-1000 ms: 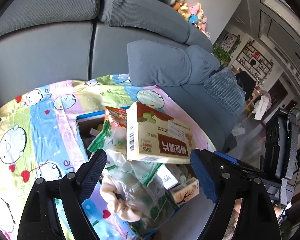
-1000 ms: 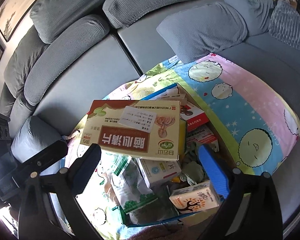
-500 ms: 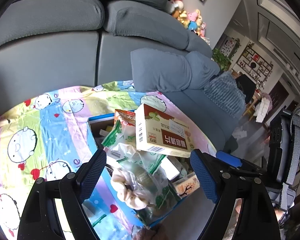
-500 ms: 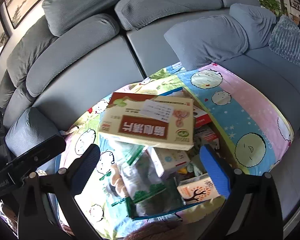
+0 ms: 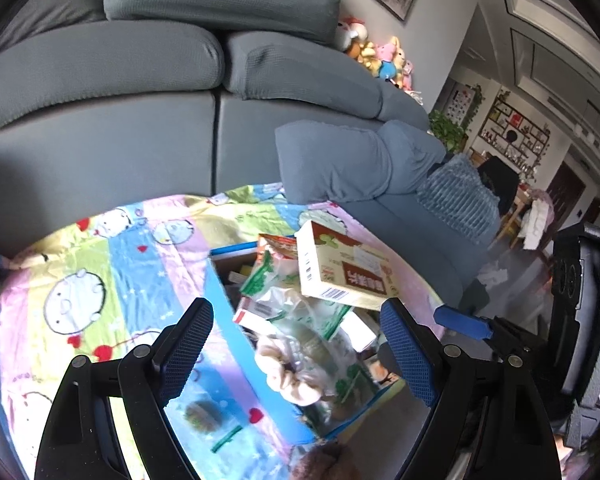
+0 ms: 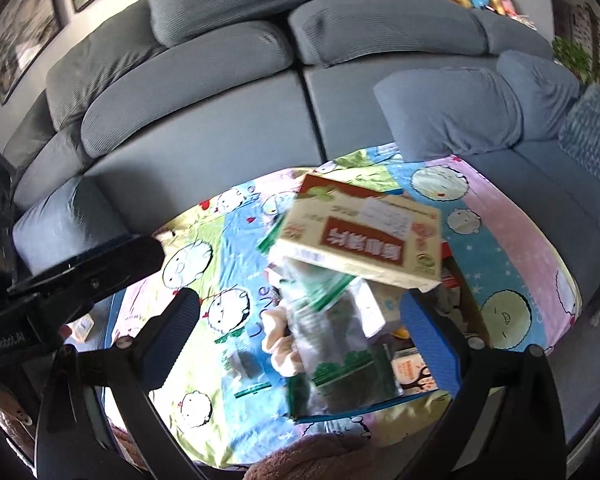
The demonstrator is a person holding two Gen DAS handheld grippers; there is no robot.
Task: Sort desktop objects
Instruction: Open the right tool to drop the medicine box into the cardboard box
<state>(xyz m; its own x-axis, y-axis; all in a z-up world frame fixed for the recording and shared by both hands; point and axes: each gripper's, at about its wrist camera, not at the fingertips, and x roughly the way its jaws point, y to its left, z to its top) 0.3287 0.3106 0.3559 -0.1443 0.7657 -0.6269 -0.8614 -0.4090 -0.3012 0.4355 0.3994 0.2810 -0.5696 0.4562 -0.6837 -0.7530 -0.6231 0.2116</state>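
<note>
A blue-rimmed cardboard box (image 5: pixel 234 249) stands on a table under a cartoon cloth (image 5: pixel 100 280), stuffed with items. A cream medicine carton (image 5: pixel 340 276) lies tilted on top of the heap. Under it are a clear plastic bag with green print (image 5: pixel 312 320) and a beige scrunchie (image 5: pixel 288 372). My left gripper (image 5: pixel 296 348) hangs open above the box and holds nothing. The right wrist view shows the same carton (image 6: pixel 360 240), the bag (image 6: pixel 340 352) and a small tree-printed pack (image 6: pixel 412 372). My right gripper (image 6: pixel 302 336) is open and holds nothing.
A grey sofa (image 5: pixel 140 120) curves behind the table, with a blue cushion (image 5: pixel 340 160) at the cloth's far edge. A small dark item (image 6: pixel 244 364) and a green strip (image 6: pixel 254 390) lie left of the box. Something brown and fuzzy (image 6: pixel 312 456) shows at the near edge.
Both grippers have drawn back and risen from the box, which now looks smaller and farther. The right view has rolled. Jaws stay wide; nothing was picked up.
</note>
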